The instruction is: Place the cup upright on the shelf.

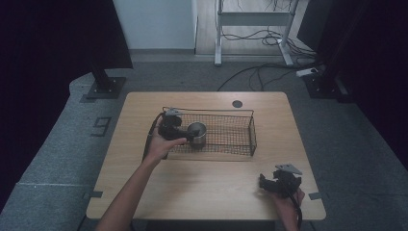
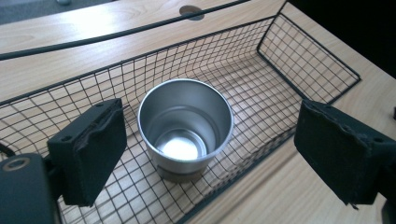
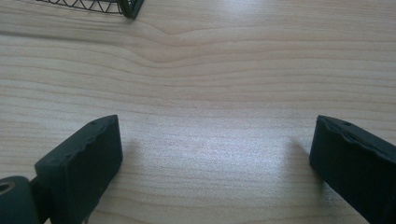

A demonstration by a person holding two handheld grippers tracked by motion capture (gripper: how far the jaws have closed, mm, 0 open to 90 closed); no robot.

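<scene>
A shiny steel cup stands upright and empty in the left part of a black wire basket on the wooden table. My left gripper reaches over the basket's left end toward the cup. It is open, with a black pad on each side of the cup and a clear gap to both. My right gripper rests low over bare wood at the table's front right, open, with nothing between its jaws.
The right half of the basket holds nothing. A round cable hole sits near the table's far edge. Beyond the table are a dark stand base at the left and loose cables on the floor by a white desk frame.
</scene>
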